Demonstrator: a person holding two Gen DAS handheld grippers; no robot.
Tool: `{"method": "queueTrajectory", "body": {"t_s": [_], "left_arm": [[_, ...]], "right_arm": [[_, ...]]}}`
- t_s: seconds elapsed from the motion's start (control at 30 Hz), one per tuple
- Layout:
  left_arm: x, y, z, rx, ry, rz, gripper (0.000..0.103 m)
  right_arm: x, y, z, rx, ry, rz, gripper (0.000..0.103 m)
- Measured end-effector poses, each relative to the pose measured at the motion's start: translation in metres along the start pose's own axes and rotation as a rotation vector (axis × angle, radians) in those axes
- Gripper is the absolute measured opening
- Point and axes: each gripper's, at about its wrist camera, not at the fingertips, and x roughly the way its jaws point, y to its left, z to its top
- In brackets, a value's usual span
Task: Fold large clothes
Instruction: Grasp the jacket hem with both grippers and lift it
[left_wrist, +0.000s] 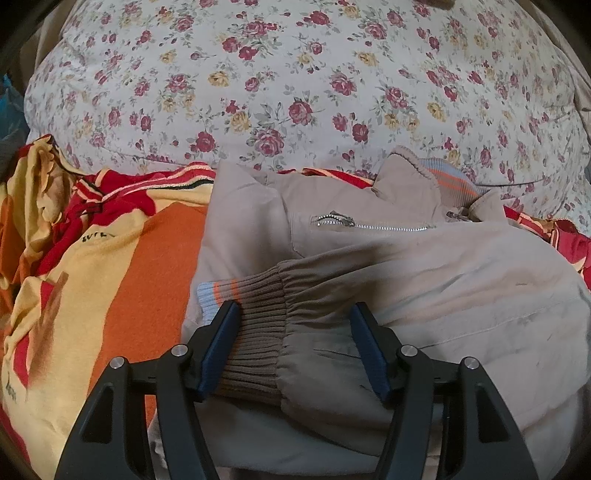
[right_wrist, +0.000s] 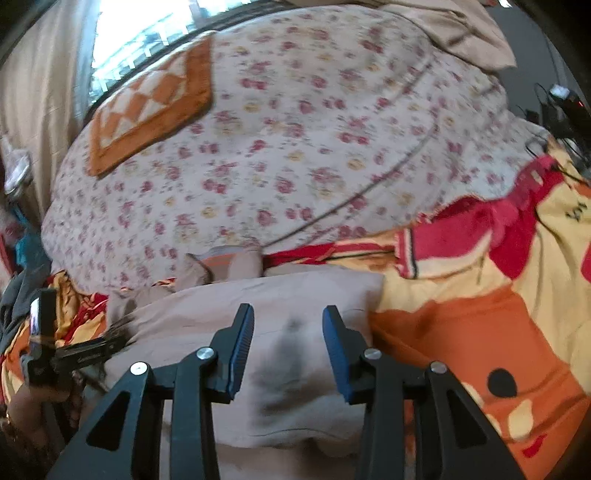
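Sleeve-fold step – left claw (left_wrist: 291, 317) apart astride ribbed cuff (left_wrist: 255, 314) of beige jacket (left_wrist: 424, 266); right claw (right_wrist: 288, 328) apart, empty. Next: clamp cuff, carry sleeve across.

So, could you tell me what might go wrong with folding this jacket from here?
1. The left gripper straddles the ribbed cuff with its fingers apart; lifting now may leave the sleeve behind.
2. The right gripper has only flat jacket fabric between its fingers, so it may pinch nothing.
3. The jacket lies on a rumpled blanket, which could get caught too.
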Motion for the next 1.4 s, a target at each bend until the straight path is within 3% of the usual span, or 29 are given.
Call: {"method": "queueTrajectory", "body": {"t_s": [0.3,0.4,0.5,0.6,0.7,0.8,0.83,1.07,1.17,1.23,1.4], "left_arm": [[0.001,-0.002,-0.001,0.015,0.008,0.01,0.054],[0.002,-0.003,-0.001,0.023,0.012,0.018,0.055],[0.003,-0.004,-0.001,0.028,0.016,0.018,0.057],[0.004,-0.005,-0.001,0.034,0.016,0.02,0.058],[0.003,-0.005,-0.001,0.033,0.012,0.016,0.058],[-0.002,-0.001,-0.001,0.01,-0.006,-0.015,0.058],[-0.005,0.001,0.0,-0.002,-0.019,-0.029,0.058],[-0.073,0.033,-0.006,-0.039,-0.135,-0.072,0.058],[-0.103,0.054,-0.023,-0.057,-0.114,-0.076,0.058],[-0.116,0.062,-0.038,-0.043,-0.077,-0.076,0.058],[-0.149,0.074,-0.095,0.024,-0.013,-0.087,0.058]], "right_arm": [[-0.003,-0.023,0.011,0.009,-0.004,-0.143,0.037],[0.001,-0.028,0.014,-0.015,0.019,-0.216,0.03],[0.005,-0.021,0.018,-0.053,0.014,-0.208,0.028],[0.017,-0.006,0.025,-0.094,0.019,-0.141,0.028],[0.05,0.003,0.022,-0.134,0.133,-0.07,0.028],[0.084,-0.008,0.006,-0.12,0.286,-0.118,0.026],[0.083,-0.011,0.005,-0.1,0.271,-0.117,0.025],[-0.015,-0.006,0.02,-0.103,0.103,0.015,0.026],[-0.06,-0.014,0.007,-0.125,0.109,0.072,0.039],[-0.086,-0.026,-0.011,-0.121,0.133,0.082,0.054],[-0.135,-0.059,-0.075,-0.089,0.264,0.096,0.057]]}}
